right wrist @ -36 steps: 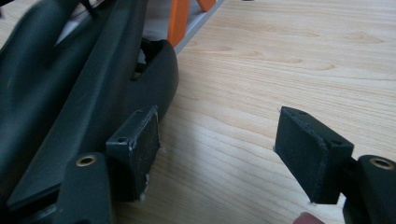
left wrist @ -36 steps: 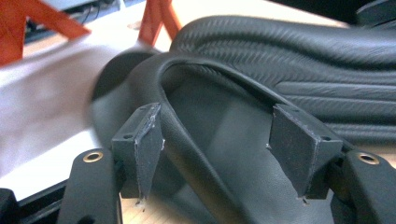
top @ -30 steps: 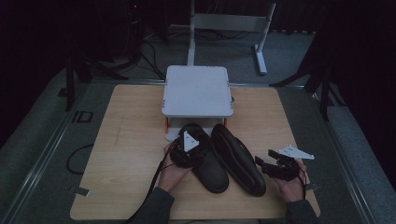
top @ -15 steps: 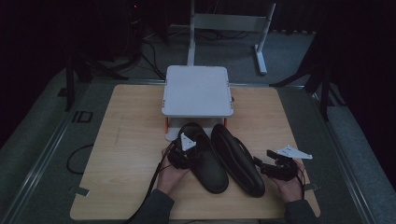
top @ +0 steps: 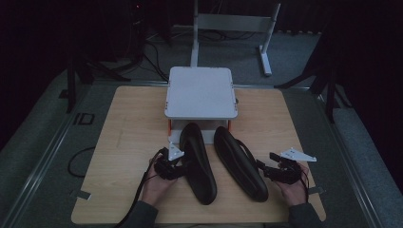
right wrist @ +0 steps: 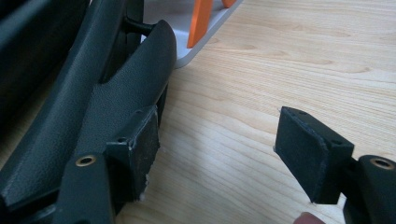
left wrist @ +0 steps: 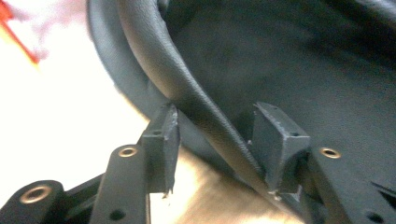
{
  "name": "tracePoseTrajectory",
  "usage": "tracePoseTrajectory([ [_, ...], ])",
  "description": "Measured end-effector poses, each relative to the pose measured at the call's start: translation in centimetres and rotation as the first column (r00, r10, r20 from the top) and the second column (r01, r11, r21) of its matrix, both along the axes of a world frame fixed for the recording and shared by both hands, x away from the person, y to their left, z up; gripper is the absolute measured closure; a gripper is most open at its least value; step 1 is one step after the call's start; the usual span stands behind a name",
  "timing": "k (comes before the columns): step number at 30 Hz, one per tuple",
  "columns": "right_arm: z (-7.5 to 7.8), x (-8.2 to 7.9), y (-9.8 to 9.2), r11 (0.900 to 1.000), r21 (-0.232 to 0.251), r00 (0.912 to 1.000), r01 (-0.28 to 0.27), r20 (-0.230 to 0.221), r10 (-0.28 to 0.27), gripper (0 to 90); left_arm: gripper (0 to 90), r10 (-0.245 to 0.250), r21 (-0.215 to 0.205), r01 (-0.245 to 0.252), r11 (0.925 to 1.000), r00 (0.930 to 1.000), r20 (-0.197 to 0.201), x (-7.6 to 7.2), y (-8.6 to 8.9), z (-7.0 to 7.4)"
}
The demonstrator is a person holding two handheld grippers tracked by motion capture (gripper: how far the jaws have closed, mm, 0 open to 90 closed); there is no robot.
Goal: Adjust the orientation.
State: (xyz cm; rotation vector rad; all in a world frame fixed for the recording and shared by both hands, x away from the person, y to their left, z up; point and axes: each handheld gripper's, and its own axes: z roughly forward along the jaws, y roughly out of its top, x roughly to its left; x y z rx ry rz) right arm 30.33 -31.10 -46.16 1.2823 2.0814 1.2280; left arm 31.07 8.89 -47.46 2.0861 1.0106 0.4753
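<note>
Two black shoes lie side by side on the wooden table, the left shoe (top: 197, 164) and the right shoe (top: 240, 161). My left gripper (top: 182, 166) sits at the left shoe's outer edge. In the left gripper view its jaws (left wrist: 217, 140) straddle that shoe's leather rim (left wrist: 154, 60) and have just been closing, with a gap still beside the rim. My right gripper (top: 262, 167) rests at the right shoe's right side. It stands open (right wrist: 215, 144), one jaw against the shoe's side (right wrist: 116, 93) and the other over bare wood.
A white stand (top: 200, 92) on orange legs (right wrist: 201, 21) sits at the table's far middle, with the shoes' toes reaching under it. Bare wood of the table (top: 128, 137) stretches left and right of the shoes. A cable trails off the table's left front.
My left gripper has slid left and toward the person, from above the left shoe to its outer edge. The right gripper and both shoes have stayed in place.
</note>
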Motion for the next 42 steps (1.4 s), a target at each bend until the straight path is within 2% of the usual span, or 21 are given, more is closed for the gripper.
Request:
tracePoseTrajectory([
  [4,0.0,0.0,0.4,1.000,0.010,0.9999,-0.014,-0.003,0.014,30.1,57.6,0.002,-0.002,-0.002,1.0000,1.0000,0.006,-0.4,1.0,0.1],
  [7,0.0,0.1,0.7,1.000,0.006,0.9998,-0.022,-0.001,0.022,30.1,59.6,-0.009,-0.022,0.009,0.9997,0.9999,0.011,-0.4,1.0,0.3],
  [10,0.1,0.0,0.9,1.000,0.010,0.9996,-0.028,0.001,0.028,30.1,60.9,-0.015,-0.013,0.016,0.9998,0.9997,0.020,-0.4,0.6,0.6],
  [11,0.1,0.0,1.0,0.999,0.014,0.9995,-0.030,0.001,0.030,30.1,60.9,-0.010,0.012,0.010,0.9999,0.9996,0.025,-0.4,0.0,0.6],
  [12,0.2,0.0,1.3,0.999,0.010,0.9991,-0.042,0.003,0.042,30.1,57.4,-0.005,0.021,0.004,0.9998,0.9996,0.029,-0.3,-0.2,0.6],
  [14,0.2,0.1,1.7,0.999,0.012,0.9986,-0.053,0.001,0.053,30.1,55.0,0.002,0.015,-0.002,0.9999,0.9998,0.021,-0.1,-0.3,0.5],
  [21,0.2,0.0,4.2,0.991,0.005,0.9912,-0.132,-0.001,0.132,29.9,50.9,0.007,-0.003,-0.007,1.0000,0.9988,0.049,-0.3,-0.4,1.2],
  [27,0.2,0.5,6.3,0.982,-0.014,0.9826,-0.186,-0.006,0.186,30.7,50.5,0.016,0.002,-0.016,0.9999,0.9991,0.040,-0.2,-0.3,1.0],
  [29,0.3,0.7,6.7,0.978,0.005,0.9778,-0.209,-0.009,0.209,33.6,50.5,0.018,0.007,-0.018,0.9998,0.9991,0.038,-0.1,-0.3,0.8],
  [33,0.2,1.1,8.1,0.967,-0.009,0.9672,-0.254,-0.016,0.254,40.5,51.7,0.024,0.012,-0.025,0.9996,0.9993,0.030,0.1,-0.5,0.5],
  [35,0.0,1.5,8.7,0.966,-0.023,0.9664,-0.256,-0.023,0.256,43.3,53.2,0.026,0.014,-0.027,0.9995,0.9994,0.022,0.3,-0.6,0.3],
  [42,-0.8,2.9,10.0,0.966,-0.029,0.9638,-0.258,-0.079,0.255,56.9,59.1,0.033,0.016,-0.034,0.9993,0.9993,0.018,0.5,-0.6,0.0],
])
